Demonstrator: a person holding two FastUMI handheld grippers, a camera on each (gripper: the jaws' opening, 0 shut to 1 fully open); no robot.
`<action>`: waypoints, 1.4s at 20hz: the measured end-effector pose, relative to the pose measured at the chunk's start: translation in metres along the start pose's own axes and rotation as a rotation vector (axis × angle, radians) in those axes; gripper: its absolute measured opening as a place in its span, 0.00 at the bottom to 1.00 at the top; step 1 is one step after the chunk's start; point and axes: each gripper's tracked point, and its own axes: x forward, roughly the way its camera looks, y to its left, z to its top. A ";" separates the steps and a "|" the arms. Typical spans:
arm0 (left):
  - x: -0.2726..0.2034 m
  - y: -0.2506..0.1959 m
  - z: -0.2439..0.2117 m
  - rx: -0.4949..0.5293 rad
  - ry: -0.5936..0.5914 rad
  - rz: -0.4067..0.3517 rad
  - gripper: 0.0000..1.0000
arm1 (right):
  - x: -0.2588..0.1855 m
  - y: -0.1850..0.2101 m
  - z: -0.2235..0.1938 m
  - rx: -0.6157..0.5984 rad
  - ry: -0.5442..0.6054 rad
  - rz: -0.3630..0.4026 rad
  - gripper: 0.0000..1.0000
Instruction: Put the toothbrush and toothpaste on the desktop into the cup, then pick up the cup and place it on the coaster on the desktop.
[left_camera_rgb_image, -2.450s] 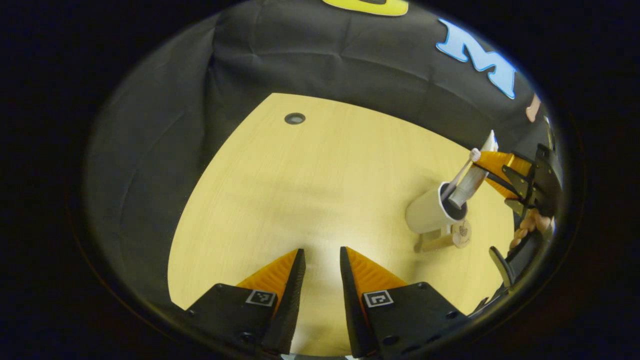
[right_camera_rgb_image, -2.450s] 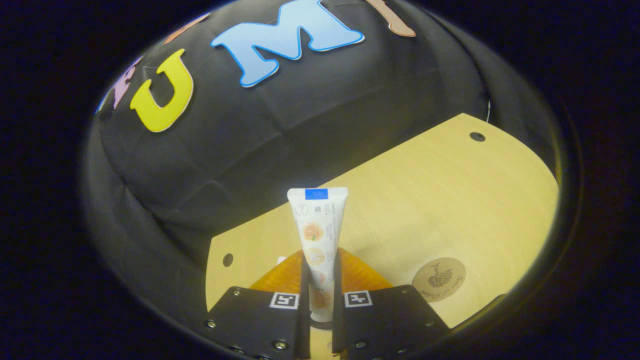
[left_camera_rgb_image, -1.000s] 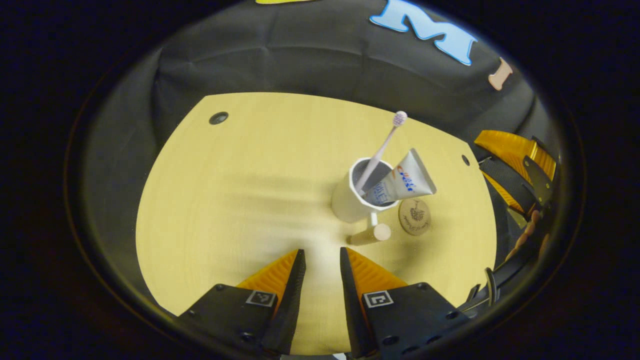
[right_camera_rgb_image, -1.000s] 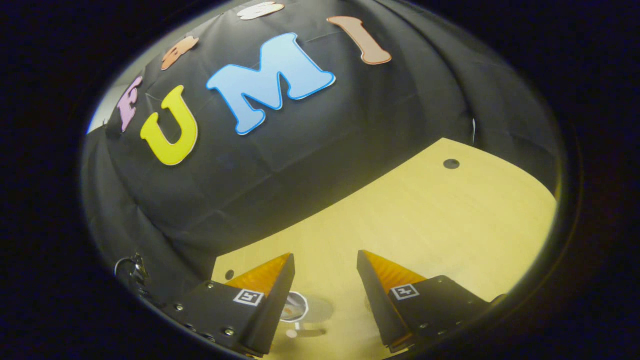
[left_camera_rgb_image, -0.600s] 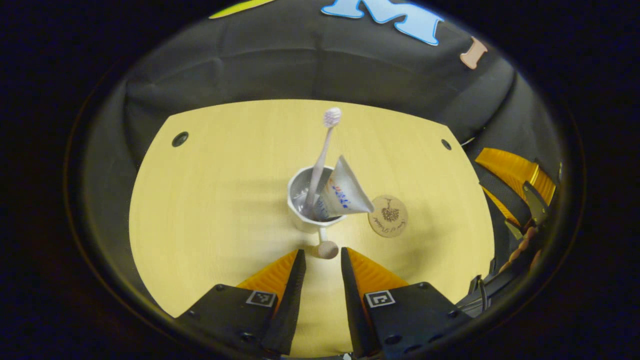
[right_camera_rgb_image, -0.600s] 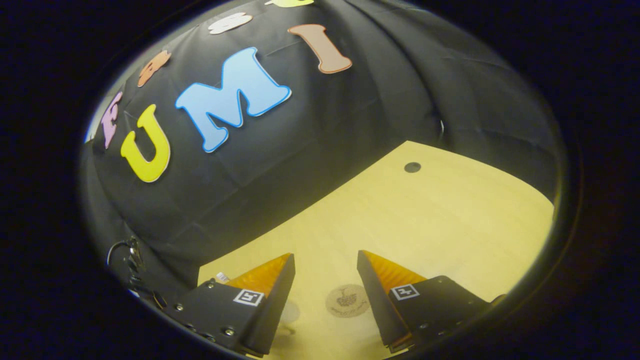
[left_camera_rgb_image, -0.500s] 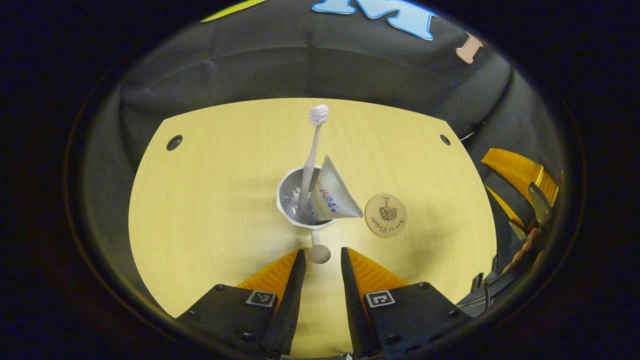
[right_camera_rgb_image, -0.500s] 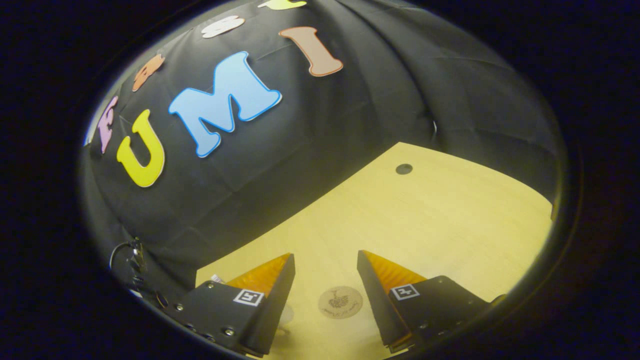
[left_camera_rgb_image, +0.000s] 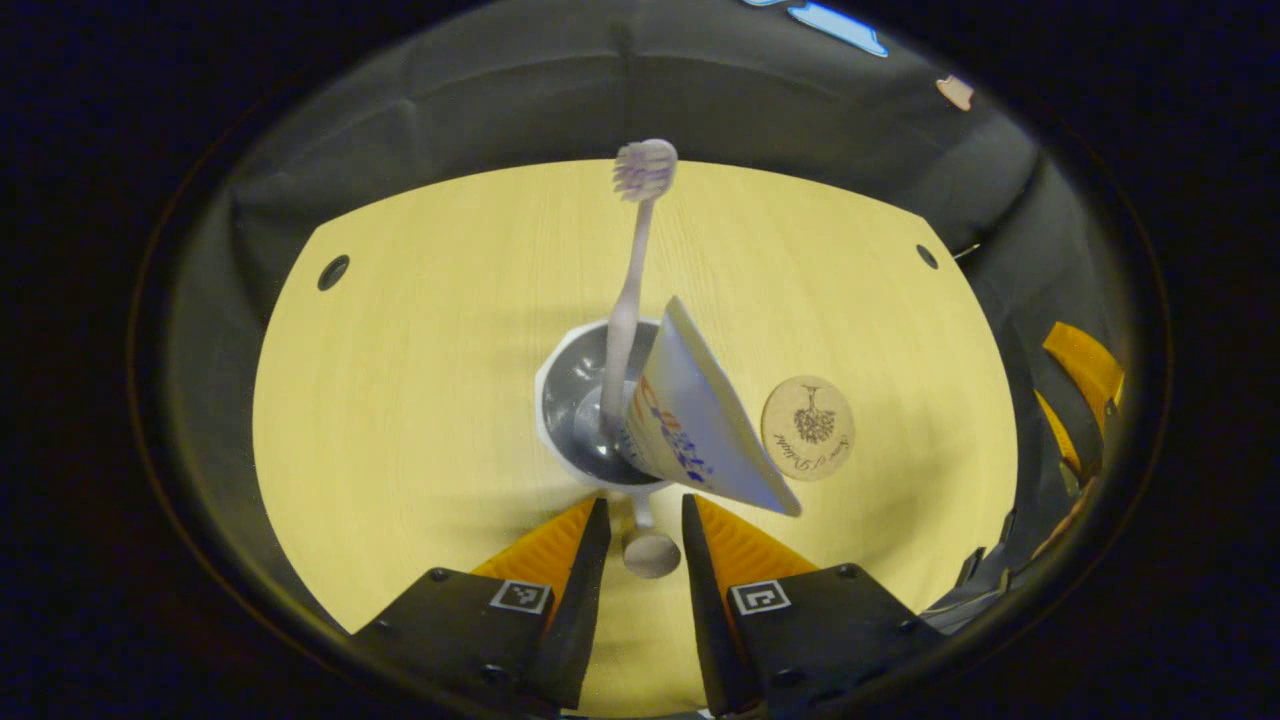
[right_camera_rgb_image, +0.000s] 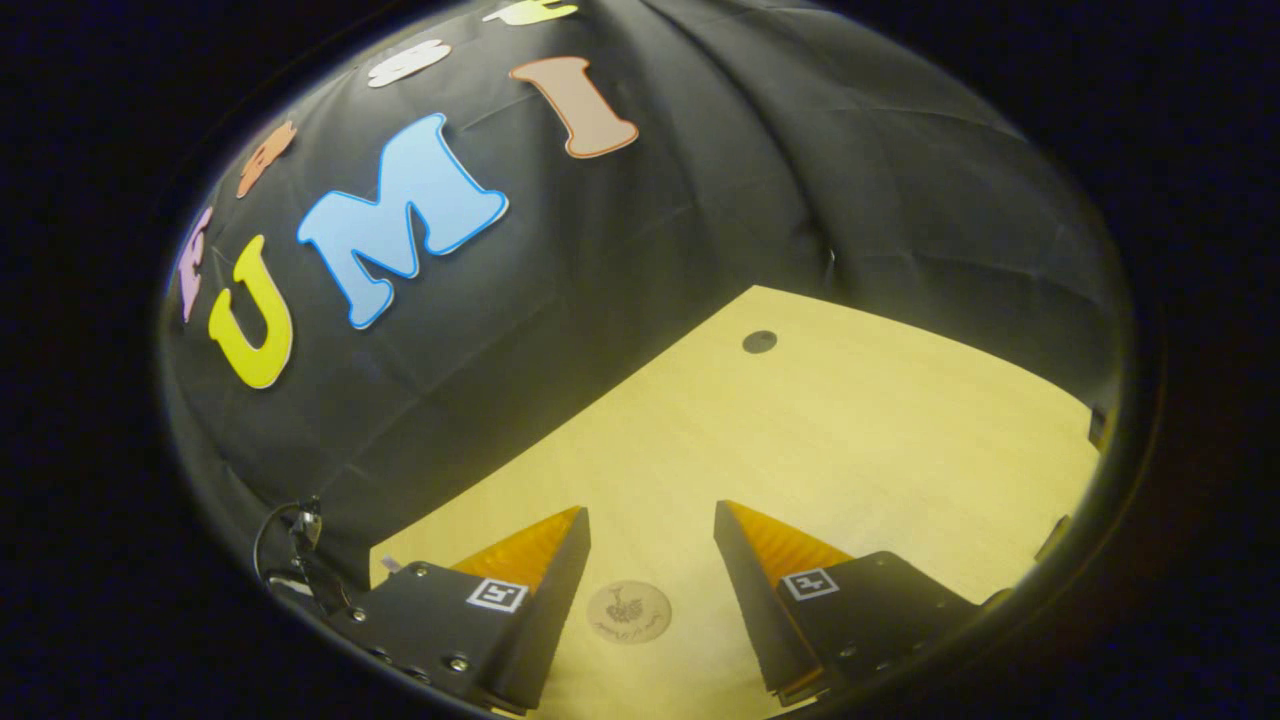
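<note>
A: Left gripper view: cup (left_camera_rgb_image: 560, 455) upright on the desktop (left_camera_rgb_image: 400, 330), toothbrush (left_camera_rgb_image: 625, 300) and toothpaste (left_camera_rgb_image: 695, 430) both standing in it, brush head up, tube leaning toward the coaster (left_camera_rgb_image: 808, 427).

B: So first half done, judging by that. And the left gripper (left_camera_rgb_image: 640, 520)?

A: Parted narrowly, holding nothing. Knobbed handle (left_camera_rgb_image: 648, 545) of the cup lying between the two fingers, gaps visible on both sides, no contact yet as far as can be told.

B: Step in hand, then?

A: Lining up to take the cup by its handle. Probably needs a little more advance, then closing squarely on the stem or knob.

B: Coaster position?

A: Flat on the desktop, just beside the cup, apart from it. Seen also in the right gripper view (right_camera_rgb_image: 628, 612), between that gripper's fingers, farther off.

B: Right gripper (right_camera_rgb_image: 650, 525)?

A: Spread wide, empty, hovering above the desktop. Also visible at the edge of the left gripper view (left_camera_rgb_image: 1075, 400), well apart from the cup.

B: After the grasp?

A: Lift straight up, keep the cup level, carry across to the coaster, set down centred. Worth watching: leaning tube making the load top-heavy; a tilt at the handle could tip tube or brush out.
</note>
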 end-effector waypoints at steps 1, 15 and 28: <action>0.003 0.001 0.000 0.001 0.010 0.003 0.51 | 0.002 -0.001 0.000 0.004 0.007 -0.002 0.77; 0.035 0.005 0.001 -0.001 0.072 0.043 0.30 | 0.022 -0.011 -0.009 -0.001 0.057 -0.028 0.77; 0.018 -0.018 0.011 -0.004 -0.002 0.001 0.27 | 0.017 -0.016 -0.004 0.000 0.062 -0.031 0.77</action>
